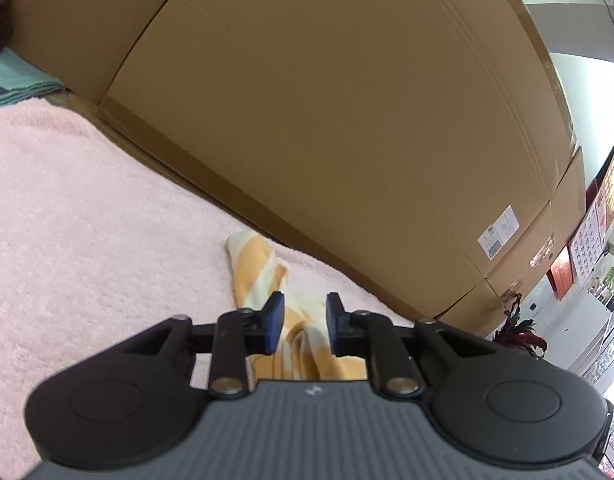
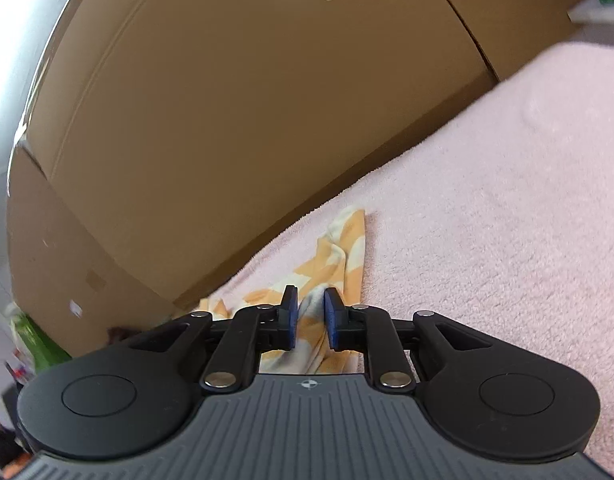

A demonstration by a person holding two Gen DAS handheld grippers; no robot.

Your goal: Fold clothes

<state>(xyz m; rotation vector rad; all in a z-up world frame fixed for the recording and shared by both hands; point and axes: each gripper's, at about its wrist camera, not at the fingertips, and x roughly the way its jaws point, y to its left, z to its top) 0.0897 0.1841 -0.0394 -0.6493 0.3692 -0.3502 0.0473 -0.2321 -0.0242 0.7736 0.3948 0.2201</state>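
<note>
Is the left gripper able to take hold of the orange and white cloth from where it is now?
Probably yes. The left gripper has the orange and white cloth lying between its parted pads on the pink blanket, with nothing in the way.

Striped garment (image 1: pixel 263 264) on pink blanket (image 1: pixel 87 208)

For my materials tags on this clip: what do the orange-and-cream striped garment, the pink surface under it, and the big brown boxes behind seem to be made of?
Orange-and-cream striped garment: soft knit or woven cloth, matte; it creases and bunches loosely. Pink surface: fluffy pile fabric, likely fleece or terry; a fuzzy nap shows. Big brown boxes: corrugated cardboard, matte, with taped seams and a white printed label.
</note>
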